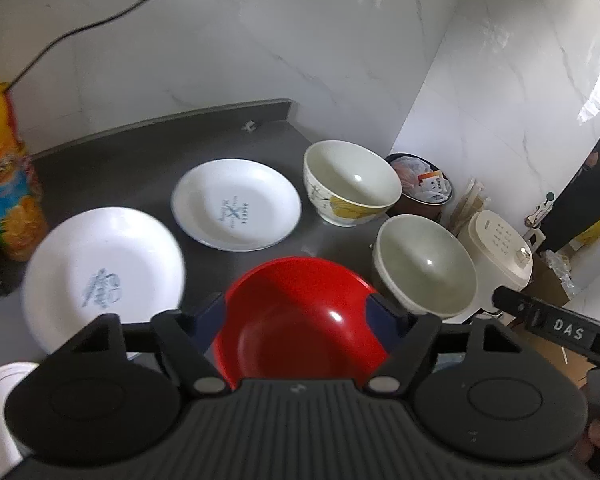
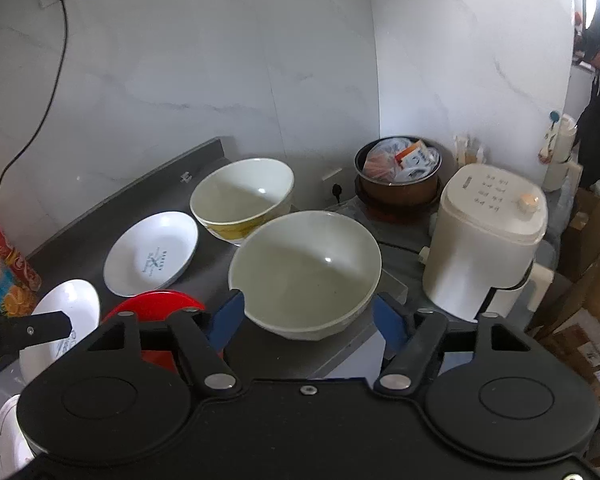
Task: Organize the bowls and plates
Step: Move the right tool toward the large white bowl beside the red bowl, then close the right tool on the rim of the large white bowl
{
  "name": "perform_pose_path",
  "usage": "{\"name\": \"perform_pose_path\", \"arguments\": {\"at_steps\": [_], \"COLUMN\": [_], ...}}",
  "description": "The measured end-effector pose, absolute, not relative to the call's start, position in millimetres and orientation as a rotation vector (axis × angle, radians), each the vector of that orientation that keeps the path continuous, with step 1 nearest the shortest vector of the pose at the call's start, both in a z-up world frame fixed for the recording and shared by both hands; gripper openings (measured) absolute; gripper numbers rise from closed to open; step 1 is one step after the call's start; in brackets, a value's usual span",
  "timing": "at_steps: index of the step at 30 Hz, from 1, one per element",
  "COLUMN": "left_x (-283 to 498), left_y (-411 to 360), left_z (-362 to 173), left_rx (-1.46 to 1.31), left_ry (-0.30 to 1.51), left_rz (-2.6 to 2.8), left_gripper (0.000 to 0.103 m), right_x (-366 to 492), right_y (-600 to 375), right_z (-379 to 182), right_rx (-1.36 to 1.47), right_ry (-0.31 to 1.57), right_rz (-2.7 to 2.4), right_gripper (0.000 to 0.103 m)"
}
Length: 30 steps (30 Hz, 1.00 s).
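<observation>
On the grey surface (image 1: 148,160) the dishes lie in a loose arc, none of them stacked yet.

Farthest left is a white plate (image 1: 104,276) with a blue print in its well. It looks like glazed china: stiff, brittle and slick. It sits low, so the only real hold is the rim, taken by an edge nip from the side.

Next is a second white plate (image 1: 236,204) with blue lettering, apart from the first. It is the same kind of ware and wants the same rim grip; I judge it would nest well with its neighbour.

In the near middle is the red bowl (image 1: 300,320), glossy and probably light plastic or lacquer, so less fragile but slippery. The left tongs (image 1: 300,312) are spread wide, one finger on either side of it, gripping nothing.

Behind it stands the bowl with yellow flowers (image 1: 350,184), deep and likely heavy ceramic. One finger inside the wall and one outside should hold it.

At the right edge of the surface is the plain pale bowl (image 2: 304,272), close to the drop, so a slip there would probably cost it. The right tongs (image 2: 308,320) are also wide open around its near rim and empty.
</observation>
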<state>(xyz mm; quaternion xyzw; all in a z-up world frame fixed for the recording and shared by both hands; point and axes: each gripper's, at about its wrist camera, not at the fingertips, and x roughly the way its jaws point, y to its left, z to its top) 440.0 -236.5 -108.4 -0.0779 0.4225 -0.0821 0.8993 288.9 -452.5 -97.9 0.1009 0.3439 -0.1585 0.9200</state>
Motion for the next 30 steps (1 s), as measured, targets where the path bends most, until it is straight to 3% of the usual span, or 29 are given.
{"name": "perform_pose_path", "arguments": {"at_steps": [5, 10, 14, 23, 30], "left_x": [468.6, 491.8, 512.4, 545.8, 565.6], "left_y": [-254.6, -281.2, -299.8, -328.1, -339.7], "left_z": [-124.5, -131.9, -143.0, -165.4, -184.8], "left_rx": [-0.183, -0.167, -0.187, -0.247, -0.273], "left_ry": [0.906, 0.911, 0.954, 1.03, 1.079], "left_rz": [-0.174, -0.203, -0.214, -0.206, -0.133], "left_gripper": [0.061, 0.055, 0.047, 0.032, 0.025], "right_x": [310.8, 328.4, 340.8, 364.4, 381.6], "right_y": [-477.0, -504.0, -523.9, -552.1, -565.4], "right_z": [-118.0, -130.2, -141.5, -156.0, -165.2], "right_rx": [0.227, 0.247, 0.274, 0.314, 0.31], "right_ry": [0.757, 0.788, 0.827, 0.89, 0.932], "right_rz": [-0.319, -0.305, -0.278, -0.195, -0.141], "right_gripper": [0.052, 0.047, 0.036, 0.024, 0.024]}}
